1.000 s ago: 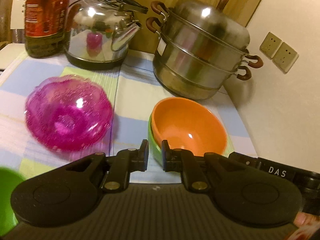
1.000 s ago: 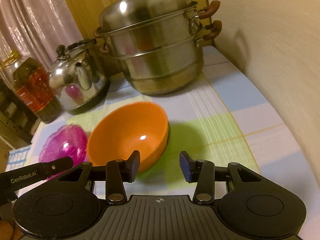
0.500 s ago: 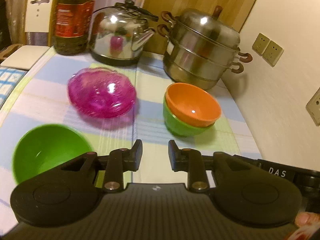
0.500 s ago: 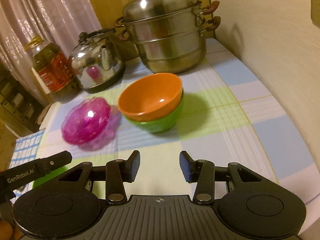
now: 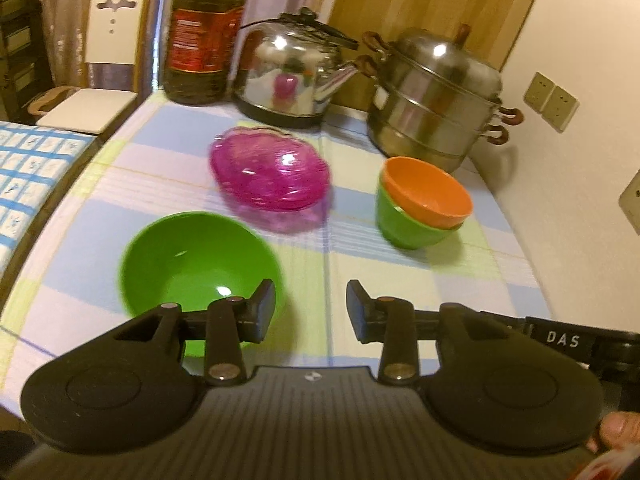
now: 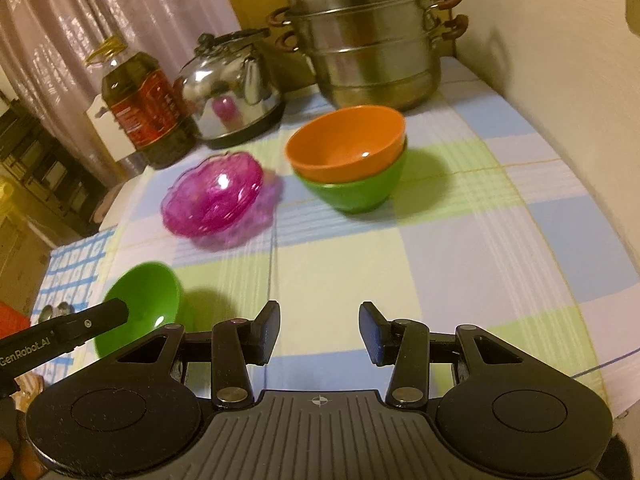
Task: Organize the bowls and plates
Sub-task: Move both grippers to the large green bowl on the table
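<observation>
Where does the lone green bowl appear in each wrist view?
Left wrist: the lone green bowl sits lower left of centre, just beyond the left gripper's left finger.
Right wrist: it sits at the lower left edge, partly behind the other gripper's black body.
Shared landmark: the pink dish lies just beyond the bowl in both.

Warm, yellowish, rather dim indoor light fills both views. Bright glare spots sit on the steel steamer pot [image 5: 434, 96] and kettle [image 5: 292, 76]. Motion blur smears the pink glass dish [image 6: 214, 200] and checked tablecloth [image 6: 460, 248]. Fisheye bending curves the frame edges; corners darken.
</observation>
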{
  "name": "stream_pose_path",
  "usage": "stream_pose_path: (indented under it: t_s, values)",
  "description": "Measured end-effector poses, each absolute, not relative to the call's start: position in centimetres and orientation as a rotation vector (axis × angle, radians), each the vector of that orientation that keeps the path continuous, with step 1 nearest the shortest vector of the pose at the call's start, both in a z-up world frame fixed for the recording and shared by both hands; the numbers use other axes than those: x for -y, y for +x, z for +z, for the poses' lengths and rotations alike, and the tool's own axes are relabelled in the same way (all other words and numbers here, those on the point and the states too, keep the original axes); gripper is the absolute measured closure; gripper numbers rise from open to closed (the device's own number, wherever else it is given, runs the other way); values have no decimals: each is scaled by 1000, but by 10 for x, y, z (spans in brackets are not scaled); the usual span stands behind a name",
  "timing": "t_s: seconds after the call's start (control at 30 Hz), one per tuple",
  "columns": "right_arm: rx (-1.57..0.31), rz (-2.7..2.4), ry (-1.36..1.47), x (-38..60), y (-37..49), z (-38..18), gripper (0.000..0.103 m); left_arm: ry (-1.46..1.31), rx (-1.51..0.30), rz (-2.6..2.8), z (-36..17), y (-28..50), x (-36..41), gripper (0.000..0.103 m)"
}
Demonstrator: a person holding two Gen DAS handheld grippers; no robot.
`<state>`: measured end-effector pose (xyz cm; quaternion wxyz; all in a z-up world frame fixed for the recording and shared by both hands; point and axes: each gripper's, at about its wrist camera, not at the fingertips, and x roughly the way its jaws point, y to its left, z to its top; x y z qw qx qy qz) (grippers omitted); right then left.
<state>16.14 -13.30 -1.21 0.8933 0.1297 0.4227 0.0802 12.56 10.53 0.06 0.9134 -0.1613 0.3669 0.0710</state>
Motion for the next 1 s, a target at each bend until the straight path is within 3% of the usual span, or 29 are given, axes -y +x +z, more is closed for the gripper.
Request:
stream_pose_path:
  t_s: [1.0]
  values:
    - [-939, 335, 198, 39, 174, -41, 59, -385, -807, 294, -23, 100, -202, 68]
